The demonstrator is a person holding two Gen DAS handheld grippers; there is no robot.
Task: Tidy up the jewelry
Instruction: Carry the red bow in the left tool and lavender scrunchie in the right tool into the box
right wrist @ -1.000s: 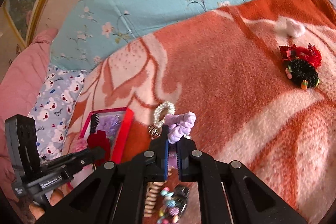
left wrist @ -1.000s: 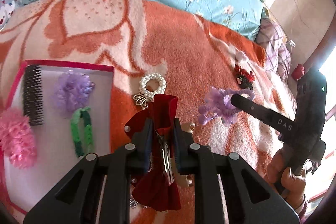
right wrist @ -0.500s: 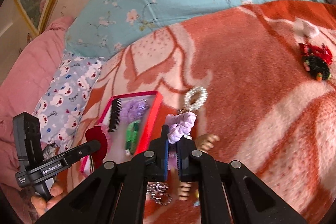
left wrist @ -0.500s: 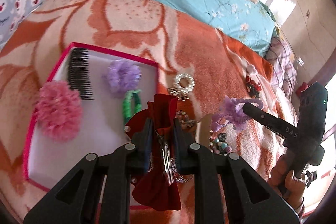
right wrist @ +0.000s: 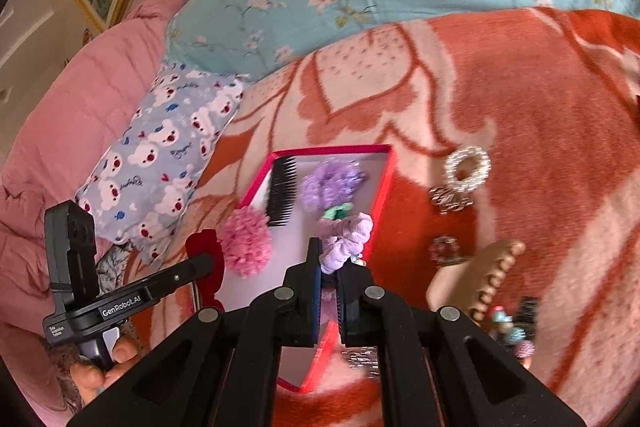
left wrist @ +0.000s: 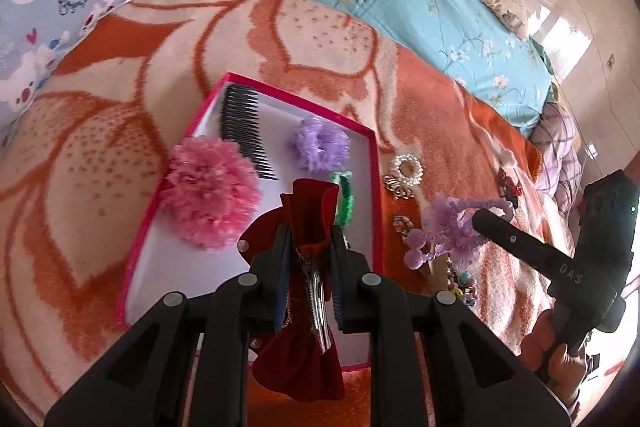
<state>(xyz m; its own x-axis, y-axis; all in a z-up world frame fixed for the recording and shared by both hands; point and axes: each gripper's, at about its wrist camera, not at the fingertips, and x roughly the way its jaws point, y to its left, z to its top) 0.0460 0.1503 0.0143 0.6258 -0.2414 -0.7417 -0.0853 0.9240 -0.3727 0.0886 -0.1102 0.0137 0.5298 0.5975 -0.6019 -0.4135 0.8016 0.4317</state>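
The left tongs [left wrist: 307, 259] are closed on a red velvet bow clip [left wrist: 306, 211], gripped at its middle near the metal clasp; this looks the right place, since the cloth wings are soft and floppy. The right tongs [right wrist: 329, 271] pinch a lilac scrunchie [right wrist: 347, 237], which seems light and squashy. Both items hang above the pink-rimmed box [left wrist: 374, 163] on the bed blanket [left wrist: 120, 131].
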